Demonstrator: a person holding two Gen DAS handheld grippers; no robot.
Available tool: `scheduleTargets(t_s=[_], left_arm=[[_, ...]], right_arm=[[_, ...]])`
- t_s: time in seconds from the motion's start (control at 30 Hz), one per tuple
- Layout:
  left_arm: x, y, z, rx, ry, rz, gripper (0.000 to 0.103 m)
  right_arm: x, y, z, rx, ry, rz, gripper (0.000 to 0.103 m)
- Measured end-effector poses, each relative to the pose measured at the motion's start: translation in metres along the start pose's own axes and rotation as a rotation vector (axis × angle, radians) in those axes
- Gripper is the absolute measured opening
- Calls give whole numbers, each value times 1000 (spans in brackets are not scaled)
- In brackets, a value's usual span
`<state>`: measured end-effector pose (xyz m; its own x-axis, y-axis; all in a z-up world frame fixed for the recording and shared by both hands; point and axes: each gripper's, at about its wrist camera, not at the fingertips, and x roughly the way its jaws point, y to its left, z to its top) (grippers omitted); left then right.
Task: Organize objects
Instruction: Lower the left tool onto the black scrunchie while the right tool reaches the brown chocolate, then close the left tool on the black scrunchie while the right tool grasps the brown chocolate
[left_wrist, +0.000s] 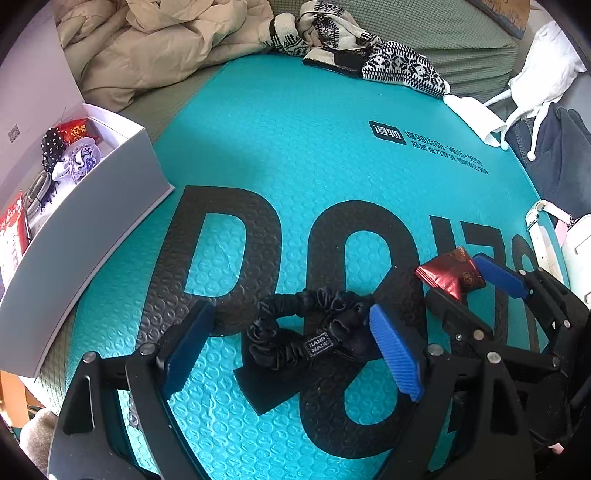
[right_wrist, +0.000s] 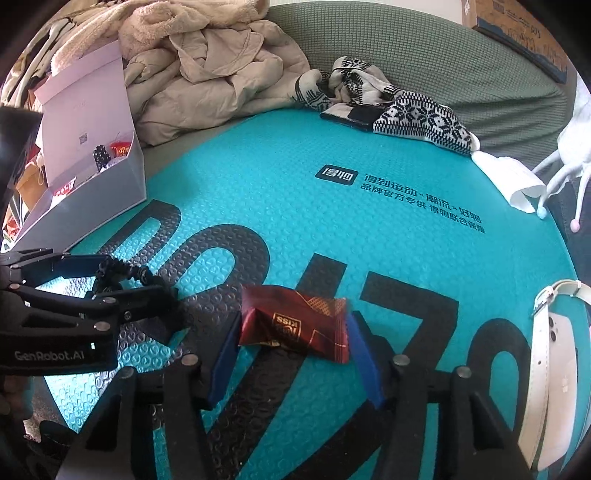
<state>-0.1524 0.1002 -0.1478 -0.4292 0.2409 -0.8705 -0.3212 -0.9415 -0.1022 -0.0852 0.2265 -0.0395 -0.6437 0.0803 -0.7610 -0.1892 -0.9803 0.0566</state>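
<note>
On the teal mat (left_wrist: 295, 147): two grippers poised over a black scrunchie and a dark red packet.

Left gripper (left_wrist: 291, 354) spread wide, blue pads to either side of the black scrunchie (left_wrist: 306, 328), neither pad pressing on it; scrunchie flat on the mat over the big black lettering, its long axis running across the left wrist view from pad to pad, "HAND MADE" tag facing the camera. Right gripper (right_wrist: 291, 347) about half open around the dark red packet (right_wrist: 295, 325), left pad just beside one crimped end, right pad at the other end, contact not clear; packet flat on the mat, long axis spanning the gap between pads, printed label upside down in the right wrist view. White open box (left_wrist: 122, 199) at the mat's left edge, well apart from both.
</note>
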Motion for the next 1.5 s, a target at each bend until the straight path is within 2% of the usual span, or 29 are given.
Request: scheduleTargets(t_s=[0.07,0.1,0.17,0.37,0.53,0.87,0.93,1.5], left_arm=[[-2,1,-2,10,-13,34,66],[-3,3,-3,6,-18,41,62],[-6,9,-3,-20,-27,63,42],[-12,29,-7,-88,-41,50,19],[-15,30,-7,-91,-31,51,15],[-23,28,-7,-93,-19,14,14],[-27,30,-7,-97,-25,13,14],[-52,48,-13,-137,-53,-3,14]], right_arm=[[0,0,1,-4,0,-1,50],[0,0,1,-9,1,-7,48],[-1,1,1,-15,-2,-5,44],[-2,7,-1,-70,-6,-35,36],[-4,4,1,-51,-10,-26,31],[-9,3,7,-50,-13,-15,25],[-10,3,9,-47,-13,-9,20],[-20,15,17,-84,-27,16,15]])
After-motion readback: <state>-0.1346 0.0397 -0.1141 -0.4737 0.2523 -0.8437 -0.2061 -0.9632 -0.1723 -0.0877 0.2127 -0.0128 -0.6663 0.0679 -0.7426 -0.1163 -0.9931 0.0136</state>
